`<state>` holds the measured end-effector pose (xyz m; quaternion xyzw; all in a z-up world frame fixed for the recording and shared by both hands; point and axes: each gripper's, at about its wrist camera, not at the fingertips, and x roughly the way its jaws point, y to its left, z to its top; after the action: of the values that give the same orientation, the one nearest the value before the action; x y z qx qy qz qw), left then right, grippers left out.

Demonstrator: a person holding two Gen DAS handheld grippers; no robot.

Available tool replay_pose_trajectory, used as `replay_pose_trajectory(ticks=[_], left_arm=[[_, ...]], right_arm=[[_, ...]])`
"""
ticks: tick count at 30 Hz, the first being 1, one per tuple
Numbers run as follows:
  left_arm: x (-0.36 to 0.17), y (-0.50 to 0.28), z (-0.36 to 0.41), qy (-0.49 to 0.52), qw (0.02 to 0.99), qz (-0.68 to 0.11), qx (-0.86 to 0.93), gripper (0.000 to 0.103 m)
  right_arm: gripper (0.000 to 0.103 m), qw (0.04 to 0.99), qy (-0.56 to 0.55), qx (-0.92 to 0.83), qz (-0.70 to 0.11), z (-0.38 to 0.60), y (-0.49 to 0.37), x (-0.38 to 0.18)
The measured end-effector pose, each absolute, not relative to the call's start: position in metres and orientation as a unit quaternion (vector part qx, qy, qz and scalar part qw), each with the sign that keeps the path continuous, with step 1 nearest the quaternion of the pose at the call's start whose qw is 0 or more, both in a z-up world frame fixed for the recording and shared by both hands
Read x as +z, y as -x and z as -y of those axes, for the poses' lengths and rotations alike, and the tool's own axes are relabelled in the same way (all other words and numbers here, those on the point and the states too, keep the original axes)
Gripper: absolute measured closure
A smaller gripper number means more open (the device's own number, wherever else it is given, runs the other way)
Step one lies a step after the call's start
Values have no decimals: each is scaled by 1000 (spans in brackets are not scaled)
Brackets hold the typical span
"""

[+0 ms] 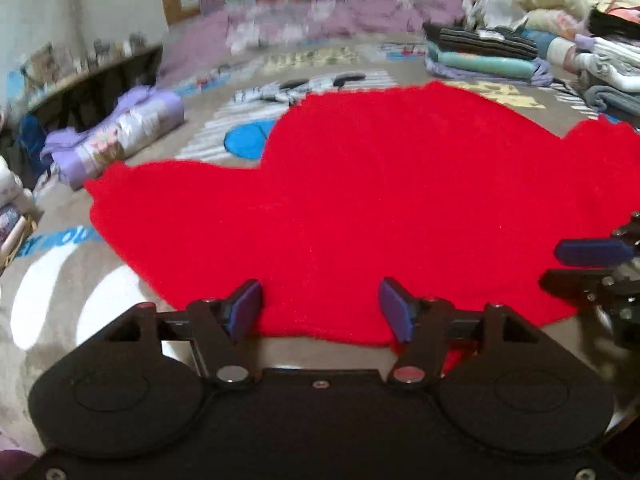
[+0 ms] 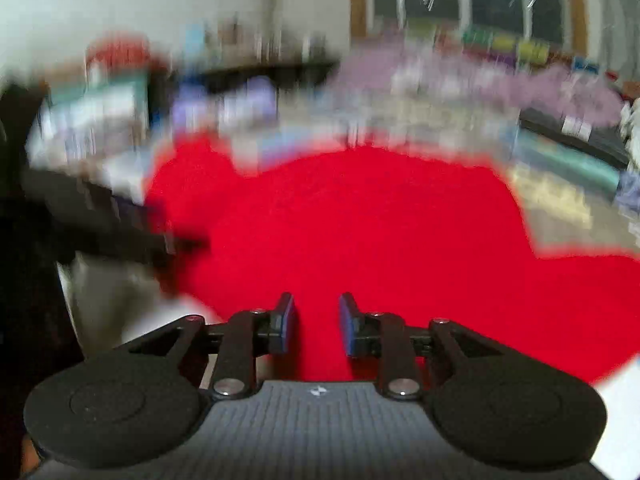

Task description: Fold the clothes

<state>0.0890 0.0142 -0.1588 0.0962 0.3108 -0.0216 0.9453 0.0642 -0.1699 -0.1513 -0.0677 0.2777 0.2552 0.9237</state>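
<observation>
Hovering with jaws released and empty, the left gripper (image 1: 320,306) and right gripper (image 2: 318,322) next need to grasp the flat red knitted garment (image 1: 360,200) by its six-o'clock hem.

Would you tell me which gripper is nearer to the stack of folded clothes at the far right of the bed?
The right gripper is nearer: it sits at the red garment's right side, toward the stack of folded clothes. The left gripper is farther left, at the garment's near edge.

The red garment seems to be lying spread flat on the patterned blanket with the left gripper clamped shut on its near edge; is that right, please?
Not quite: the left gripper is open, its jaws apart over the near edge, gripping nothing, as the left wrist view shows. The red garment does lie spread flat on the patterned blanket.
</observation>
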Motion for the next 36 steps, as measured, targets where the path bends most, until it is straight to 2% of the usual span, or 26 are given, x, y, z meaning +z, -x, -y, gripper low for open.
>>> replay_pose_trajectory(ticks=[3, 5, 11, 19, 23, 27, 31, 36], left_arm=[[-152, -69, -5, -123, 954, -271, -26, 37], [-170, -71, 2, -148, 940, -306, -29, 37], [-162, -67, -2, -147, 942, -301, -30, 37], [-151, -51, 20, -163, 946, -277, -50, 31], [-149, -48, 40, -180, 943, -268, -77, 30], [-151, -51, 71, -210, 933, -268, -115, 29], [-148, -57, 111, -237, 922, -262, -161, 29], [-146, -64, 172, -290, 904, -235, -207, 29]], right_arm=[[77, 931, 79, 256, -249, 167, -46, -145], [76, 928, 78, 255, -261, 169, -45, -148], [74, 923, 37, 259, -281, 184, -35, -139], [73, 938, -180, 133, -265, 273, -33, -139], [68, 913, -299, 77, -266, 325, -35, -159], [68, 878, -405, 50, -250, 370, -40, -178], [67, 863, -448, 49, -228, 396, -43, -186], [57, 854, -484, 40, -188, 427, -46, -186]])
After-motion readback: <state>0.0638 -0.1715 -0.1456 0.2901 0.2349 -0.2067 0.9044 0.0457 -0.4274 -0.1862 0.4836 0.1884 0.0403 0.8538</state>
